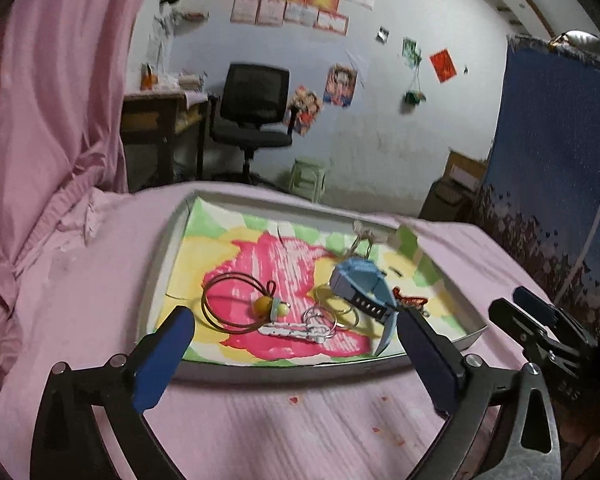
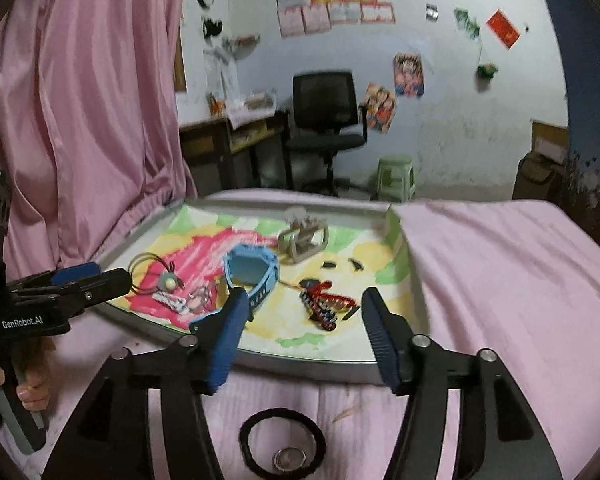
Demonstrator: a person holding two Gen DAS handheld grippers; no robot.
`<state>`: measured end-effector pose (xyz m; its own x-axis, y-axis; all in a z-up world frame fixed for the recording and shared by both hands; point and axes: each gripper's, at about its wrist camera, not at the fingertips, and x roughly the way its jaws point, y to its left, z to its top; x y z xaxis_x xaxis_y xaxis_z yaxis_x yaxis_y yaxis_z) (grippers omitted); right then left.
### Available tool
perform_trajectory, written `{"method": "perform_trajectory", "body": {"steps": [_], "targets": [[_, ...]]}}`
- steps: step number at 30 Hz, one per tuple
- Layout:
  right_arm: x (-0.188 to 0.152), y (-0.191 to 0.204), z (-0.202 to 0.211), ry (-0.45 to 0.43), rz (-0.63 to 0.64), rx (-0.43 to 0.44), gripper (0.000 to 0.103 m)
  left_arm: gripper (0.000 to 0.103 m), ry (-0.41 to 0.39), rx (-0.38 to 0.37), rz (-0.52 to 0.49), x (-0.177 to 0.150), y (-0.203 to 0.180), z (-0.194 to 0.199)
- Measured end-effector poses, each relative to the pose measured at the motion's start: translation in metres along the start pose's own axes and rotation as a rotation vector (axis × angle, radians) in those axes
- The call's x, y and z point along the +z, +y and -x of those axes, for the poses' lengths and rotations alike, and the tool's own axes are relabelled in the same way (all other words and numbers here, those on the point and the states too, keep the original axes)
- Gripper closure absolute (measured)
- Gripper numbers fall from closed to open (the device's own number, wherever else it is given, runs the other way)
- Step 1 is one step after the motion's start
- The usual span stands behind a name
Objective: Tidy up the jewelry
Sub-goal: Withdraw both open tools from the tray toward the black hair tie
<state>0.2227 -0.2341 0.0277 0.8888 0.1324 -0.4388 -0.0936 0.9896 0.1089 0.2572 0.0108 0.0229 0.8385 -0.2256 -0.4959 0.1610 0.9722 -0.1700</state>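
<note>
A shallow grey tray (image 1: 160,264) lined with a pink, yellow and green sheet lies on the pink bed. In it are a blue watch (image 1: 360,280), a cord necklace with a yellow bead (image 1: 236,304), metal rings (image 1: 324,320), a white beaded strip (image 1: 288,330) and a red bracelet (image 1: 410,301). My left gripper (image 1: 296,332) is open and empty at the tray's near edge. My right gripper (image 2: 304,300) is open and empty, over the near right of the tray (image 2: 292,356), by the watch (image 2: 252,272) and the red and black bracelet (image 2: 324,304). A black hair tie (image 2: 282,444) with a coin (image 2: 289,460) lies on the bed below it.
A beige clasp-like piece (image 2: 304,240) sits at the tray's far side. A pink curtain (image 2: 80,100) hangs on the left. Beyond the bed are a black office chair (image 2: 326,120), a desk (image 2: 228,136) and a green stool (image 2: 396,176). A blue cloth (image 1: 556,160) hangs on the right.
</note>
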Motion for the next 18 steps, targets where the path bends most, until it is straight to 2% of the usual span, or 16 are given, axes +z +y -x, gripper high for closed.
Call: {"method": "perform_trajectory", "body": {"steps": [4,7,18], "targets": [[-0.001,0.000,0.027,-0.089,0.000,-0.024,0.022,0.000,-0.070,0.015,-0.020,-0.005,-0.010,0.021],[-0.001,0.000,0.044,-0.135,0.000,-0.033,0.015,0.000,-0.104,0.026,-0.041,-0.010,-0.018,0.035],[-0.009,-0.007,0.089,-0.203,0.011,-0.056,0.013,0.000,-0.140,0.032,-0.053,-0.026,-0.034,0.064]]}}
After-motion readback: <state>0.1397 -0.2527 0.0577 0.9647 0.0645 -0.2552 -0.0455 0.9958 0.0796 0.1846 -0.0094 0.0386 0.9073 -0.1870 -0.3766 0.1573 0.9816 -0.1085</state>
